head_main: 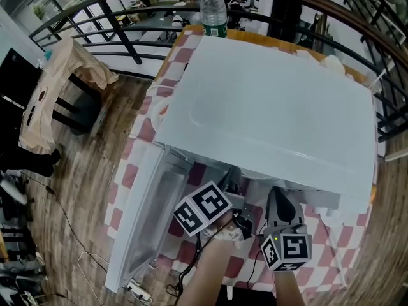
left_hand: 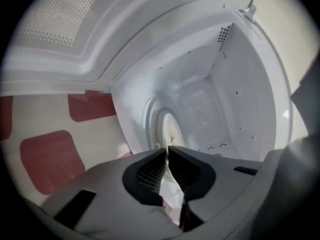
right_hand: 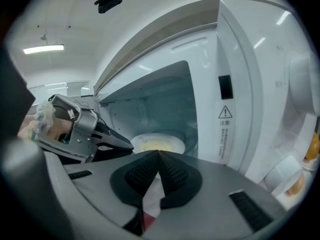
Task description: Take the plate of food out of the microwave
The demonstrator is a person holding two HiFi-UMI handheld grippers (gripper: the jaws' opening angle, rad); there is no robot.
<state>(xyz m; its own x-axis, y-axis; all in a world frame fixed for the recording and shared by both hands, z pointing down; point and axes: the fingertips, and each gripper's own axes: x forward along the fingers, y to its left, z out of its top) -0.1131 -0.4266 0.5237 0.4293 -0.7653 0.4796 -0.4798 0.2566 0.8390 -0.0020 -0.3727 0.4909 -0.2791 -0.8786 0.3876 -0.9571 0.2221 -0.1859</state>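
Right gripper: jaws together, nothing between them, tips just outside the mouth of the microwave.

Left gripper, at the right one's 9 o'clock, reaches into the cavity. Its jaws are nearly together, tips pinched on the rim of the plate.

The plate sits on the cavity floor with pale yellow food on it, at 12 o'clock from the right jaw tips.

In the head view the door hangs open at the oven's 7 o'clock. The oven stands on a red-and-white checked cloth. A water bottle stands upright at 12 o'clock, beyond the oven's far edge.
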